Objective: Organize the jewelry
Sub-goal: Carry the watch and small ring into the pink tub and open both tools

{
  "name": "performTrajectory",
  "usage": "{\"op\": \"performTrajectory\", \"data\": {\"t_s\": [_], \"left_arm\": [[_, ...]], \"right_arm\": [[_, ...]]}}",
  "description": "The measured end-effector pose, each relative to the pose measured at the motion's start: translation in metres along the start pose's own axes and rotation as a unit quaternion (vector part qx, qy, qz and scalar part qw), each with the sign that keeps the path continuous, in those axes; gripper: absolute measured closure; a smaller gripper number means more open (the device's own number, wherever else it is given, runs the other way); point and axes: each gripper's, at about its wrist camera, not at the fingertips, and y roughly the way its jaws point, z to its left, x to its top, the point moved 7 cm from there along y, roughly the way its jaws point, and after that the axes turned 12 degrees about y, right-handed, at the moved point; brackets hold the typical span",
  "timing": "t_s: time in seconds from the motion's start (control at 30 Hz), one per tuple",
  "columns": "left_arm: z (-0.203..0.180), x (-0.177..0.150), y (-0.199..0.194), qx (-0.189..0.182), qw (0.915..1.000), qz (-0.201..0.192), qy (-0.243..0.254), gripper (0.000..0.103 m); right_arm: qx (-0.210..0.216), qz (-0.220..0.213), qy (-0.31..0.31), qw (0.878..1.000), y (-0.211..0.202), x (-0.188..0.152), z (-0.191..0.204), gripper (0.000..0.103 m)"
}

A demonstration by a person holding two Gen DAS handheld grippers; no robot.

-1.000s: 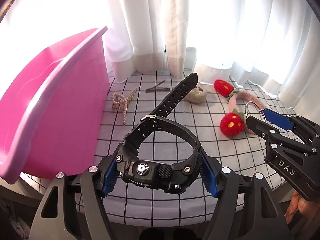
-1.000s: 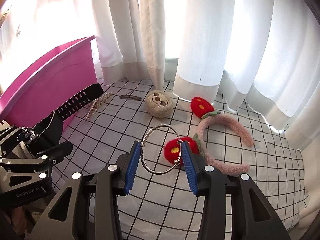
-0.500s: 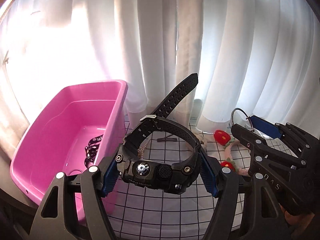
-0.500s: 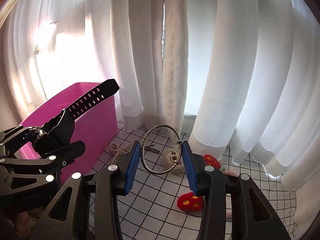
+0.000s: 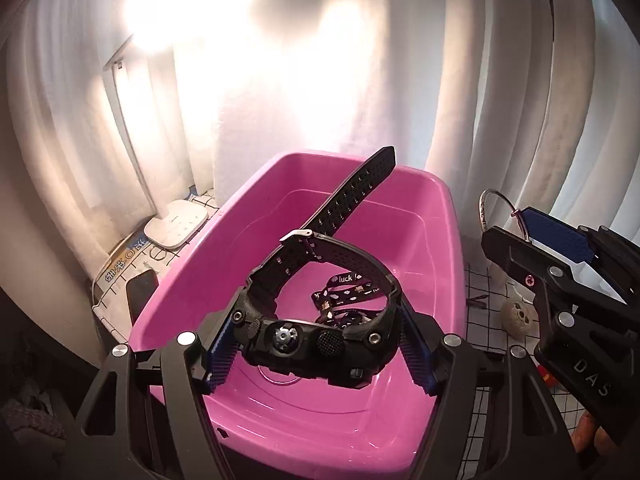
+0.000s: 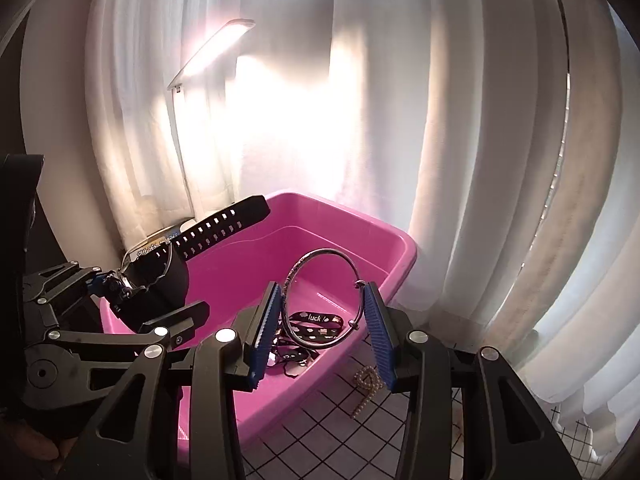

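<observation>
My left gripper [image 5: 320,356] is shut on a black watch [image 5: 316,336] and holds it over the open pink tub [image 5: 436,184], strap pointing up. My right gripper [image 6: 324,336] is shut on a silver bangle [image 6: 320,296], held upright above the tub's [image 6: 400,240] near right corner. A black printed ribbon [image 5: 346,292] lies on the tub floor; it also shows in the right wrist view [image 6: 316,326]. The right gripper shows at the right of the left wrist view [image 5: 532,232], and the left gripper with the watch [image 6: 160,280] shows at the left of the right wrist view.
White curtains hang behind the tub. A white lamp base [image 5: 176,228] stands left of it, its lit head [image 6: 216,44] above. On the checked cloth lie a pearl clip [image 6: 366,384] and a beige round piece [image 5: 520,316].
Both grippers have swung left from the cloth to above the pink tub, still holding the watch and the bangle. The headband and strawberries have left view.
</observation>
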Motion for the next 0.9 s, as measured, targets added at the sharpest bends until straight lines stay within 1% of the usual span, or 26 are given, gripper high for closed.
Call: {"op": "performTrajectory", "data": {"t_s": [0.07, 0.17, 0.3, 0.4, 0.53, 0.83, 0.9], "left_arm": [[0.012, -0.006, 0.014, 0.001, 0.9998, 0.018, -0.01, 0.035], [0.023, -0.014, 0.036, -0.016, 0.9982, 0.054, -0.024, 0.035], [0.033, -0.025, 0.054, -0.013, 0.9961, 0.083, -0.029, 0.035], [0.04, -0.029, 0.067, -0.009, 0.9943, 0.102, -0.029, 0.035], [0.044, -0.034, 0.079, -0.008, 0.9924, 0.118, -0.033, 0.035], [0.047, -0.04, 0.087, -0.016, 0.9907, 0.131, -0.032, 0.035], [0.048, -0.041, 0.088, -0.017, 0.99, 0.136, -0.034, 0.034]], "right_arm": [[0.007, 0.021, -0.002, 1.0, 0.02, 0.001, 0.012, 0.062], [0.007, 0.053, -0.003, 0.999, 0.048, 0.001, 0.022, 0.062], [0.002, 0.091, 0.017, 0.996, 0.073, -0.004, 0.022, 0.062], [-0.009, 0.109, 0.028, 0.994, 0.086, -0.006, 0.019, 0.062], [-0.024, 0.123, 0.029, 0.992, 0.099, -0.01, 0.019, 0.062], [-0.05, 0.146, 0.038, 0.987, 0.113, -0.017, 0.015, 0.061], [-0.059, 0.148, 0.037, 0.987, 0.115, -0.017, 0.014, 0.06]]}}
